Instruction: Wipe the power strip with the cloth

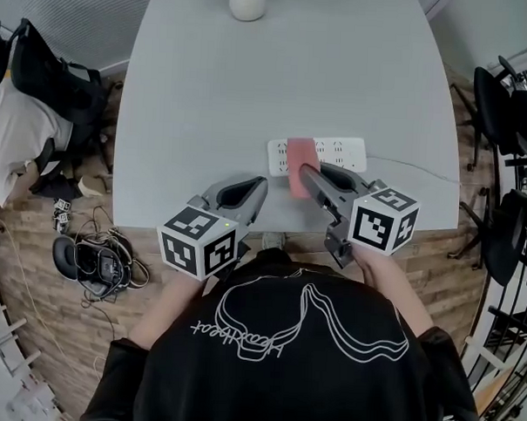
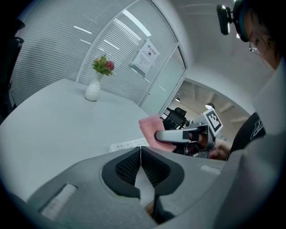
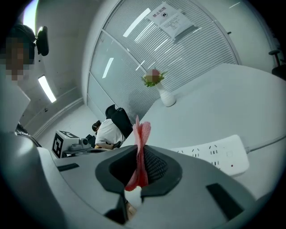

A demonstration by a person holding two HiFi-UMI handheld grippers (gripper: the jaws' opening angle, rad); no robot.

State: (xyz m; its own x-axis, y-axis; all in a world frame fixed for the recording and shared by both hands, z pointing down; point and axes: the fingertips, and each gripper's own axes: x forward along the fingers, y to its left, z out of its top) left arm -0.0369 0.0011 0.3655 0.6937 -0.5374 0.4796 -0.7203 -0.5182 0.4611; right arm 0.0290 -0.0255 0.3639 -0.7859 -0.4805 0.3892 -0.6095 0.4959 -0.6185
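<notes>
cloth [image 1: 298, 154], pink, was clamped in the right hand-held gripper [image 1: 305, 172], over the left part of the white power strip [image 1: 340, 153] near the table's [image 1: 251, 91] front edge. left hand-held gripper [image 1: 259, 186] was closed together, empty, just beside.

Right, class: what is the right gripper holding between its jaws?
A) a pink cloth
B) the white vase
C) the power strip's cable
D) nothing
A: the right gripper is shut on the pink cloth, which sticks up from between its jaws, beside the white power strip.
</notes>
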